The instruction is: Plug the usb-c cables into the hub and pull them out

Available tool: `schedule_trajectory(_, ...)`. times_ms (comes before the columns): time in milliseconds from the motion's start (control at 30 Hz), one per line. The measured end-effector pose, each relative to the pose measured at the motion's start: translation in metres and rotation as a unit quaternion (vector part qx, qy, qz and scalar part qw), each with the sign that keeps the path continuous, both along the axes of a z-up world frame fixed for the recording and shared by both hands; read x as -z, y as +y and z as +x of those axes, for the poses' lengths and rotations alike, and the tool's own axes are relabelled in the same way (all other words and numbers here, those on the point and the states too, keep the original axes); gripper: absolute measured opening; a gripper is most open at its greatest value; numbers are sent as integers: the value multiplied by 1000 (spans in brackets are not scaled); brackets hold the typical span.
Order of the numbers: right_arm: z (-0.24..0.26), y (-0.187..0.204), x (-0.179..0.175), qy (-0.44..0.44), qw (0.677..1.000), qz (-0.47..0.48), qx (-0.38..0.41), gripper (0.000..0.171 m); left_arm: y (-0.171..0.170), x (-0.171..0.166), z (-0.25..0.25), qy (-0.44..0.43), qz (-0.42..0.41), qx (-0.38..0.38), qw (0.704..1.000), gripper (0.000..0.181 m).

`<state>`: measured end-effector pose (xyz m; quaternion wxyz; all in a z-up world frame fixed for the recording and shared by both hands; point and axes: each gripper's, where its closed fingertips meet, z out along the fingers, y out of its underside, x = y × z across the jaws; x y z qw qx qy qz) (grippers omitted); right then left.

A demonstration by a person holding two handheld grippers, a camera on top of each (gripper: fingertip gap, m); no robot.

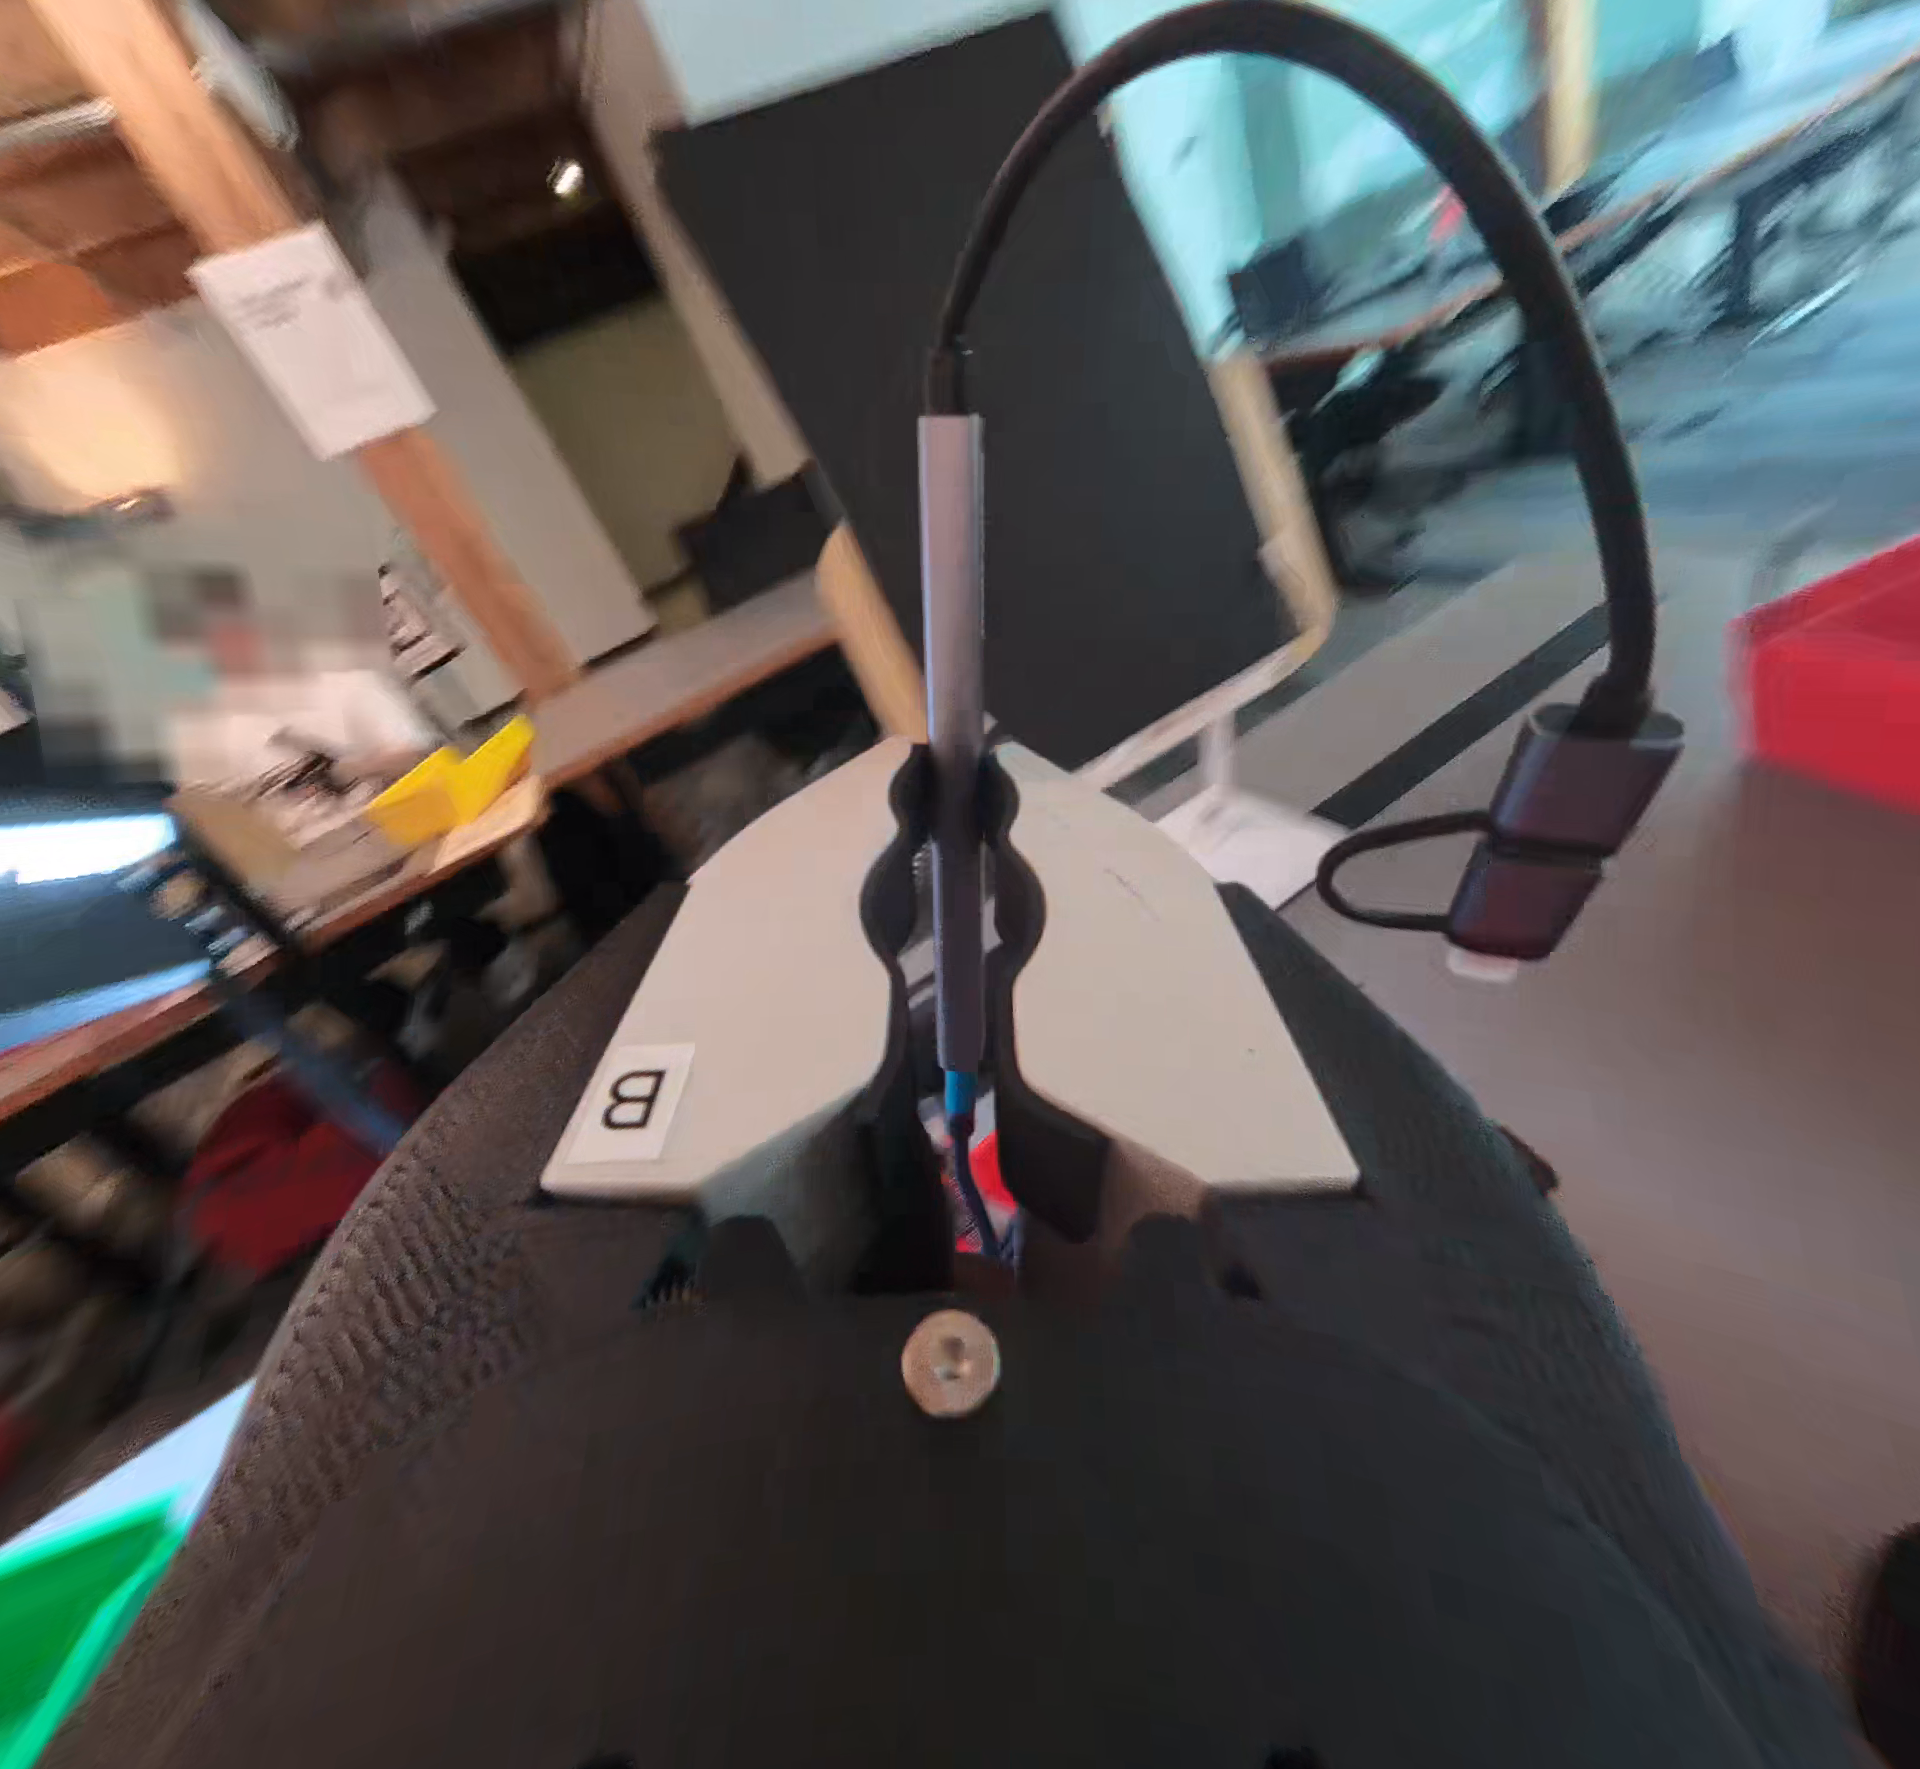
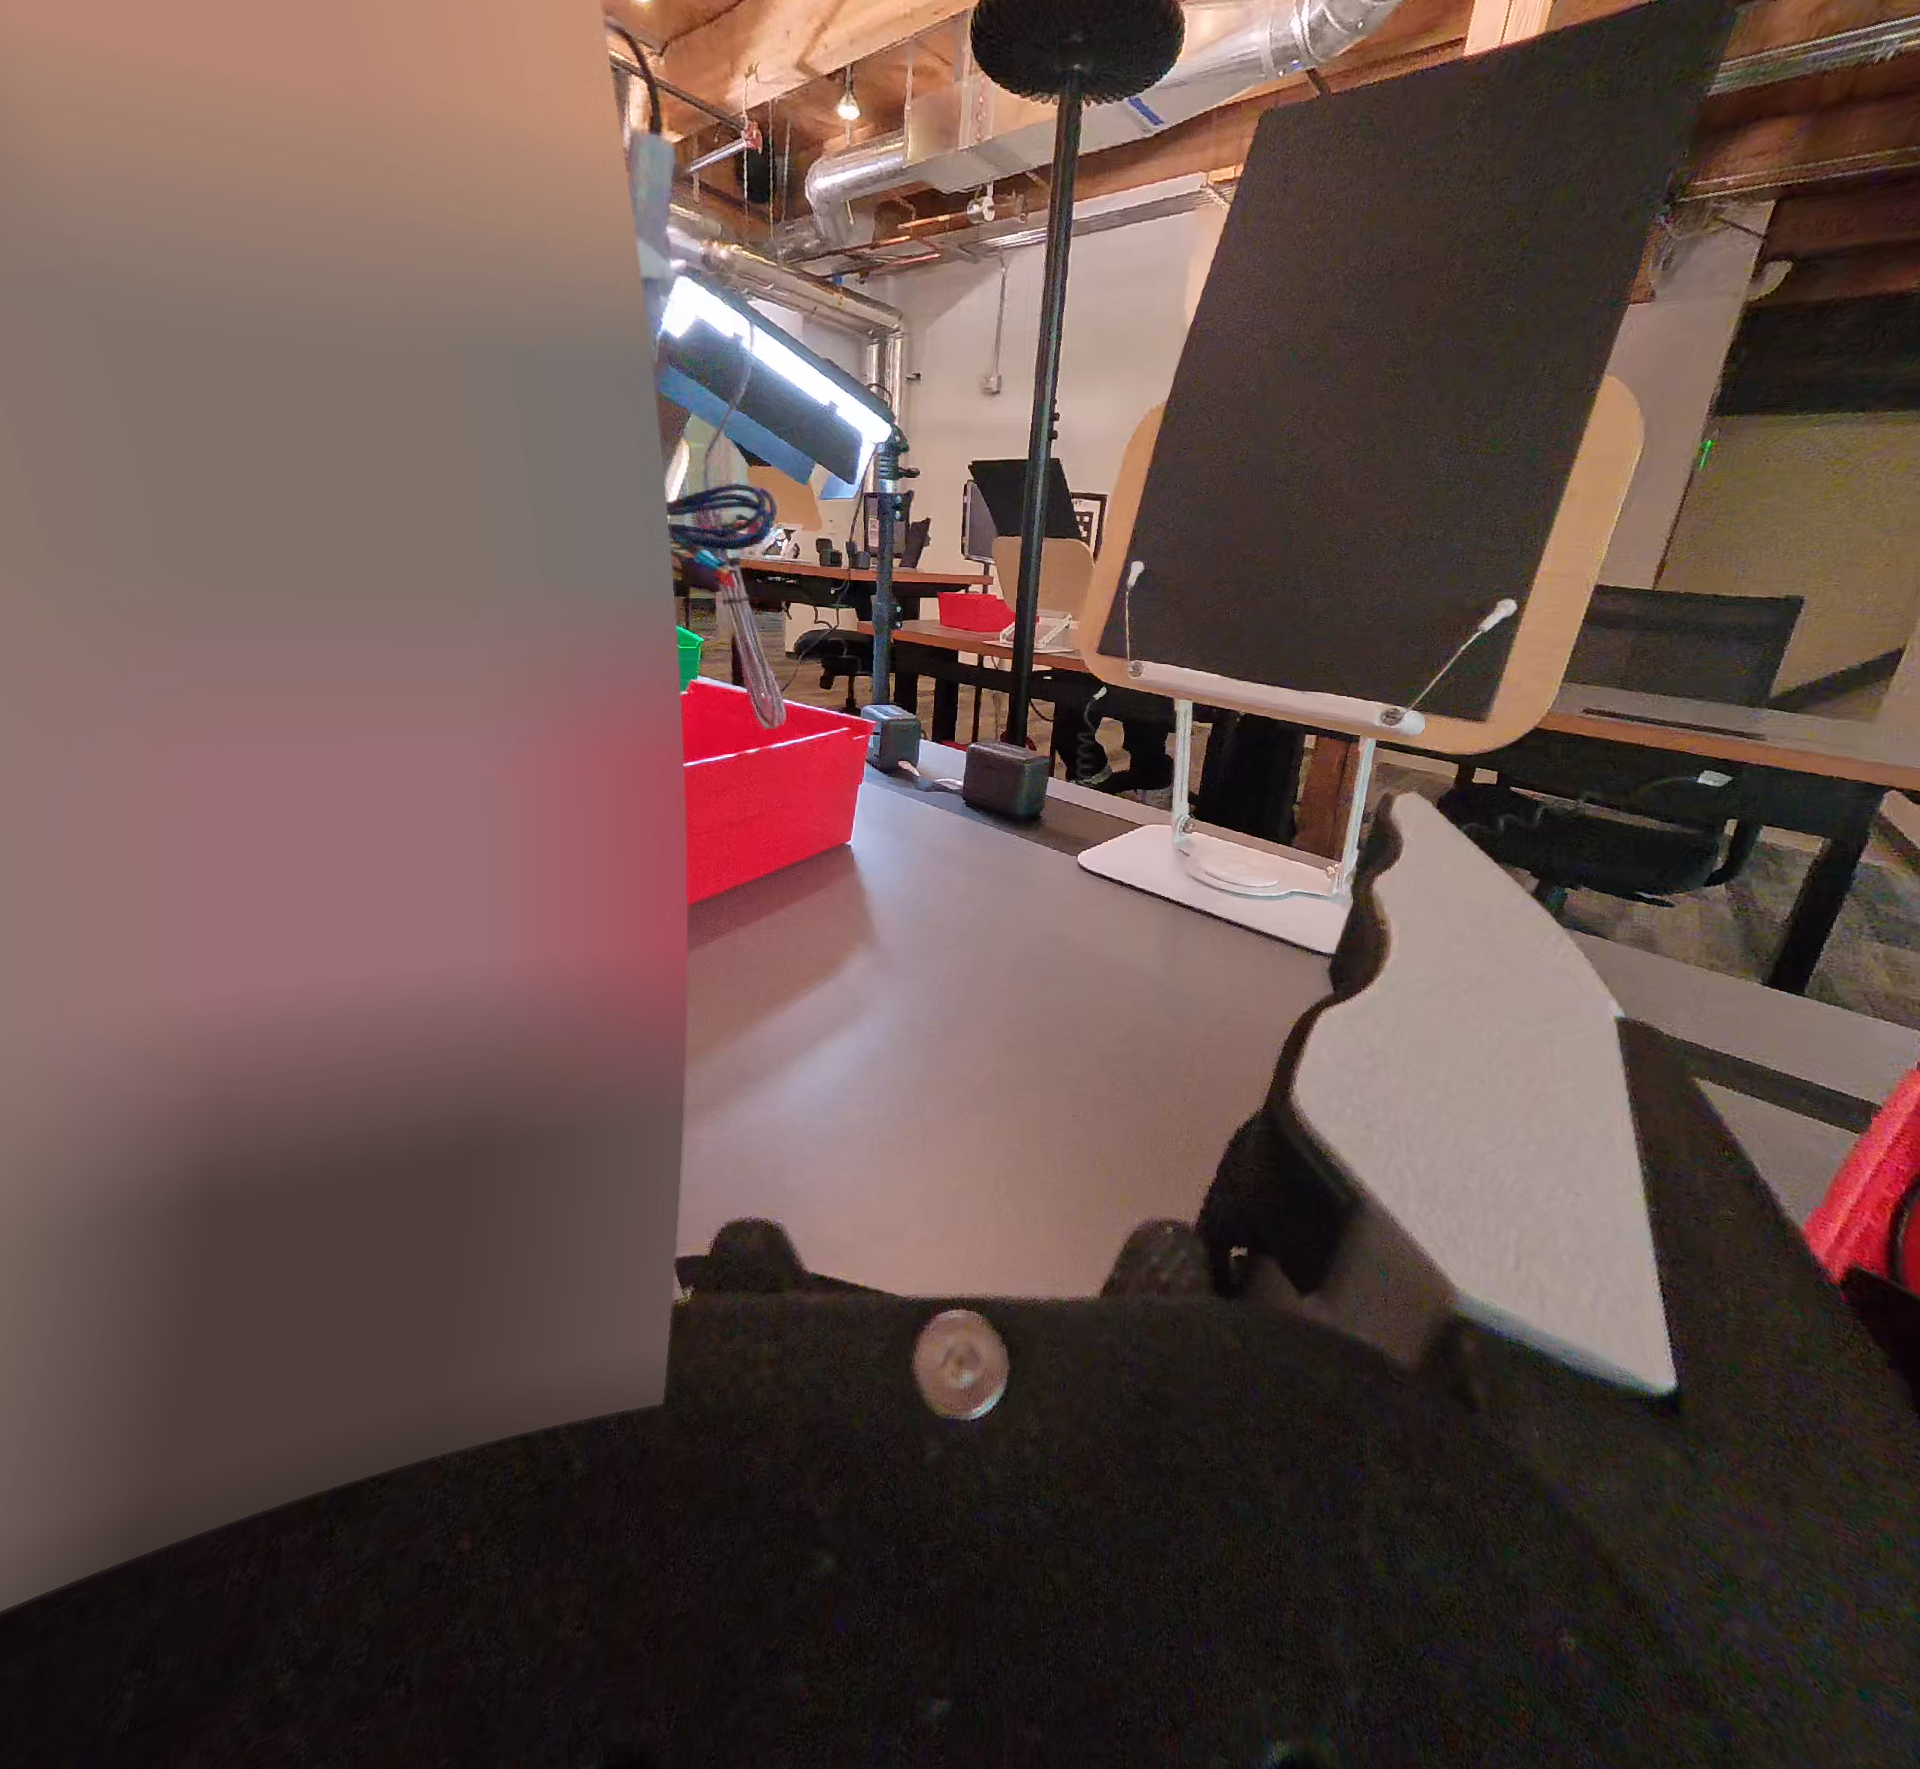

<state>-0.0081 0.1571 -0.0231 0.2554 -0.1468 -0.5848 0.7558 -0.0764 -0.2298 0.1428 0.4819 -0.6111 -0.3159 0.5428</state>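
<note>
In the left wrist view my left gripper point(image 1: 956, 769) is shut on a slim grey hub point(image 1: 953, 576), held edge-on and sticking out past the fingertips. The hub's black lead point(image 1: 1496, 192) arcs over to the right and ends in a dark plug with a tethered adapter point(image 1: 1548, 836) hanging above the table. A blue cable plug point(image 1: 954, 1096) sits at the hub's near end between the fingers. In the right wrist view my right gripper point(image 2: 960, 826) is open and empty over the table point(image 2: 987, 1013). Only its right finger point(image 2: 1455, 1044) shows. A blurred patch hides the left one.
A red bin point(image 2: 769, 784) stands on the table's left, with a bundle of blue cables point(image 2: 727, 519) hanging above it. A black board on a white stand point(image 2: 1382, 369), a black lamp pole point(image 2: 1044, 369) and a small dark block point(image 2: 1003, 774) stand along the far edge. There is about 45 cm between the tips of the two grippers.
</note>
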Motion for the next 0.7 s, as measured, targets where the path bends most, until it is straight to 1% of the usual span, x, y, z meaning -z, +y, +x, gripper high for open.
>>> schedule_trajectory(67, 0, -1, -3, 10, 1000, 1, 11, 137, 45, -15, 17, 26, 38, 79, 996, 9)
schedule_trajectory(133, -1, -2, -7, 25, 999, 4, 31, 132, 90, -20, 35, 35, 76, 151, 985, 9)
schedule_trajectory(167, 0, -3, -11, 40, 998, 5, 43, 128, 112, -19, 44, 33, 98, 190, 976, 9)
schedule_trajectory(233, 0, -3, -23, 80, 994, 5, 76, 120, 152, -6, 58, 11, 138, 252, 958, 9)
schedule_trajectory(300, 5, -5, -37, 130, 986, 11, 101, 113, 186, 18, 67, -19, 171, 297, 939, 9)
schedule_trajectory(367, 12, -12, -49, 175, 978, 30, 112, 106, 215, 48, 74, -58, 194, 333, 921, 9)
schedule_trajectory(467, 19, -29, -53, 219, 966, 88, 106, 96, 250, 99, 77, -124, 229, 366, 893, 9)
schedule_trajectory(500, 20, -36, -49, 229, 962, 114, 98, 87, 259, 118, 77, -148, 233, 372, 886, 9)
schedule_trajectory(567, 23, -53, -35, 243, 953, 168, 68, 62, 275, 150, 76, -194, 242, 382, 871, 9)
schedule_trajectory(600, 22, -62, -27, 242, 951, 186, 56, 54, 282, 164, 77, -216, 247, 388, 862, 9)
schedule_trajectory(633, 19, -70, -17, 237, 948, 206, 52, 47, 287, 175, 77, -234, 249, 390, 855, 9)
schedule_trajectory(700, 9, -82, 4, 232, 935, 260, 66, 44, 293, 191, 77, -260, 249, 394, 846, 9)
